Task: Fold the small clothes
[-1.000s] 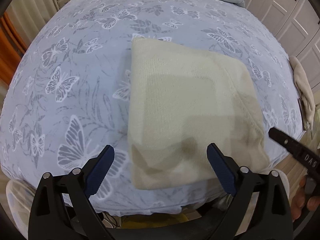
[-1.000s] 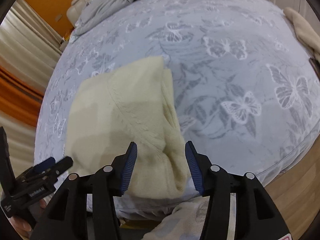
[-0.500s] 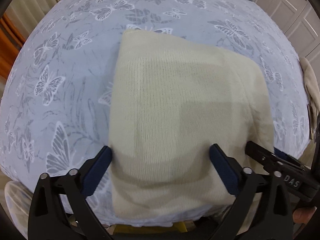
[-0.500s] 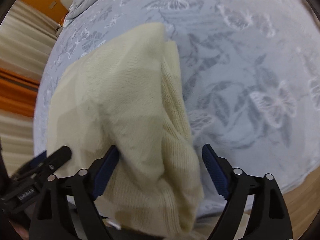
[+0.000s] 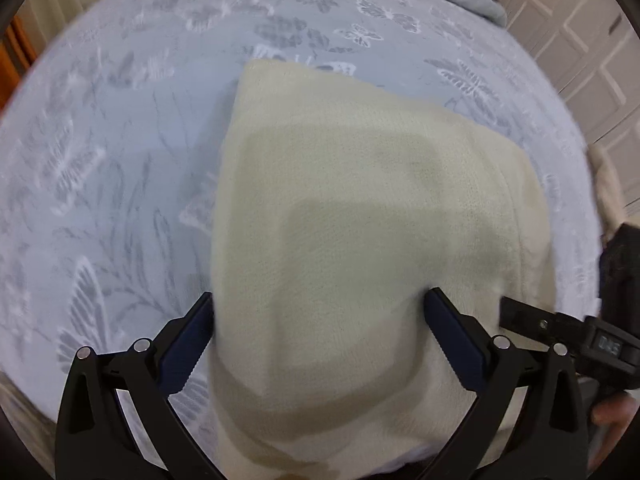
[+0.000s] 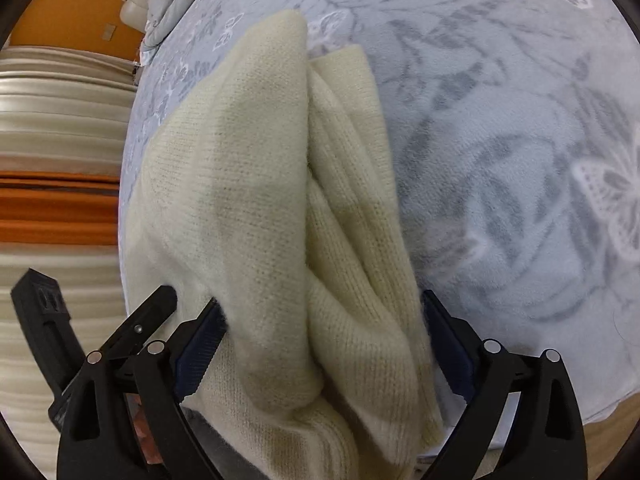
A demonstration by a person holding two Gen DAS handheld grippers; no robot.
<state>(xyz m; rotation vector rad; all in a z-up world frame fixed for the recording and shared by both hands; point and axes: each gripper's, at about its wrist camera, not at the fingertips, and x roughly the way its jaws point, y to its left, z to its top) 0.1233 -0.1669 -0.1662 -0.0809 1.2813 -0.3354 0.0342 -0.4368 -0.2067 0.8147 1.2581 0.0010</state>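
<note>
Both open tongs have advanced to straddle the cream knit (image 5: pixel 360 240); only the right view shows its seemingly layered edge (image 6: pixel 348 208).

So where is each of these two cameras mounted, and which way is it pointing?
Left wrist: rides on the left gripper, looking along its open jaws across the cream knit garment on the butterfly bedspread; the right gripper and some fingers show at the right edge.
Right wrist: rides on the right gripper, looking along its open jaws at the garment's folded edge; the left gripper shows at the left.
Shared: garment, bedspread, and each other's gripper.
</note>
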